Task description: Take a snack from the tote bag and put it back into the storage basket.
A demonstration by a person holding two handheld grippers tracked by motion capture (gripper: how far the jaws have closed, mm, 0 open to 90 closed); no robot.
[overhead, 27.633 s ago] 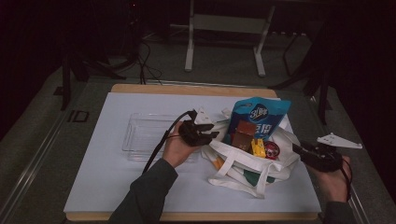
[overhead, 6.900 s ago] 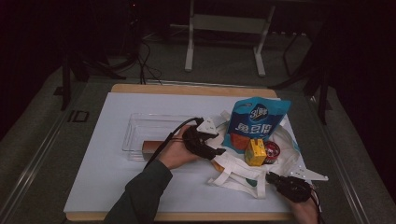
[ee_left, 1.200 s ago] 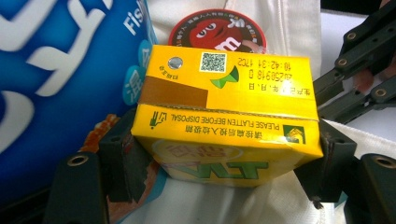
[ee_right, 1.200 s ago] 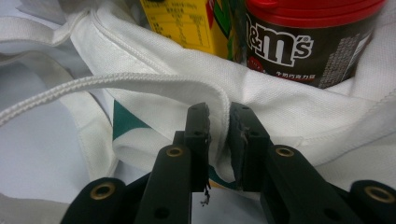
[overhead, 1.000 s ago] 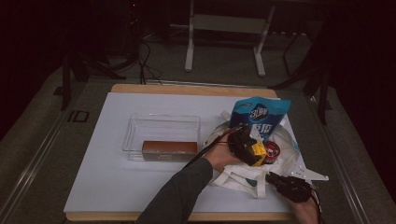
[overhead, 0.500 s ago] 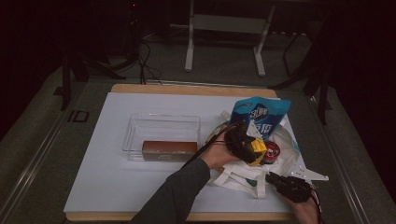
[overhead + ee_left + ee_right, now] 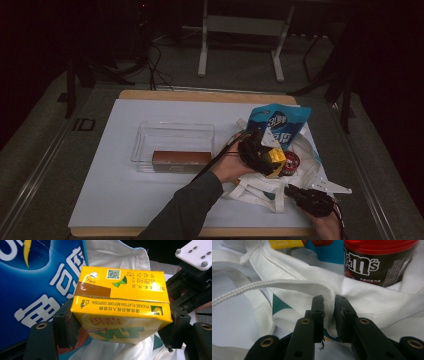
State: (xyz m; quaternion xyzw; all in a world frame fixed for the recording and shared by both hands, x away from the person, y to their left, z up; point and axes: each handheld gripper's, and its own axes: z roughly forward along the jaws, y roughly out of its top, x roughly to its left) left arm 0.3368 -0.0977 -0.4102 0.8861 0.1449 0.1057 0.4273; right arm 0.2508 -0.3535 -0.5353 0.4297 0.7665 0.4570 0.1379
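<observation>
One yellow drink carton [image 7: 120,307] clamped across its short sides in left gripper [image 7: 260,152], long axis running jaw to jaw, held at mouth of white tote bag [image 7: 260,187]; clear tray [image 7: 172,137] lies to person's left of it, left hand nearer. Right gripper [image 7: 329,305] pinched closed on bag rim. Count: one carton, one brown box [image 7: 181,160] in tray, one blue snack pouch [image 7: 280,125], one M&M's tub [image 7: 377,262], one bag

The tote bag [image 7: 372,293] is coarse white woven cloth with stitched hems. The yellow carton [image 7: 120,307] is smooth printed card. The tray [image 7: 172,145] is clear plastic; the snack bag [image 7: 280,125] glossy.
</observation>
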